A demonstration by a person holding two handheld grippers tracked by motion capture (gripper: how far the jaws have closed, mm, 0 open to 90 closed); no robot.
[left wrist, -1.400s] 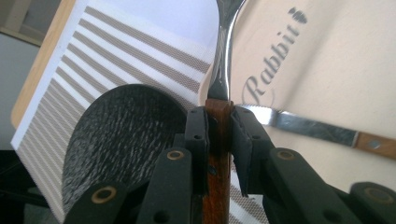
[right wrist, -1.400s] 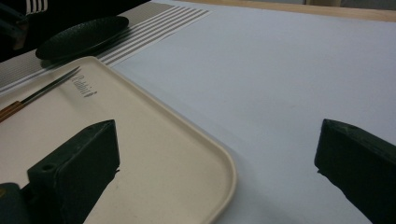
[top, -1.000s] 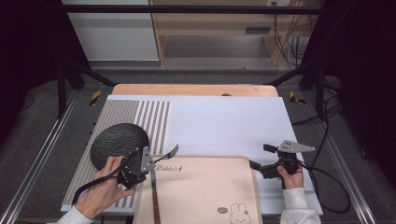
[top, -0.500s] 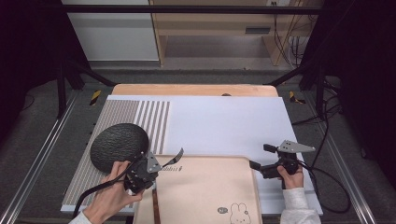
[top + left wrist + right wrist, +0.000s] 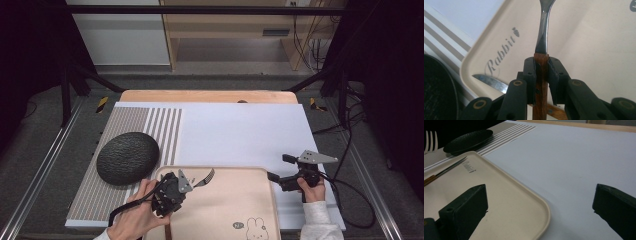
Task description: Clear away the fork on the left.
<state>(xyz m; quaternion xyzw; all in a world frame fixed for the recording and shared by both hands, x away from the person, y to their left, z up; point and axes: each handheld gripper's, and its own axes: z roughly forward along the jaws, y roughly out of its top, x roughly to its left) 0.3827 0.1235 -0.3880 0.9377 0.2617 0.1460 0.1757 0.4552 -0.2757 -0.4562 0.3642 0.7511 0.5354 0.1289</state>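
With the left tool (image 5: pixel 541 72) clenched on the fork (image 5: pixel 204 178) by its wooden handle above the tray (image 5: pixel 250 200), at three o'clock of the plate (image 5: pixel 127 157), we keep it level; the right tool (image 5: pixel 539 205) stays released.

the tray (image 5: pixel 250 200) is pale beige, with dark grey "rabbit" lettering at 10 o'clock and a small rabbit drawing at 5 o'clock on its face. the fork (image 5: pixel 543 30) has a shiny silver neck and a reddish-brown wooden handle; the knife (image 5: pixel 490 81) blade is silver too, its handle the same brown. the plate (image 5: pixel 127 157), at 9 o'clock from the tray, is black with a rough pebbled texture. the placemat (image 5: pixel 240 130) is white, with grey and white stripes along its 9 o'clock side. the left gripper (image 5: pixel 541 75) and right gripper (image 5: pixel 276 169) are black, the second topped by a grey plate. the table (image 5: pixel 205 96) edge at 12 o'clock is light wood.
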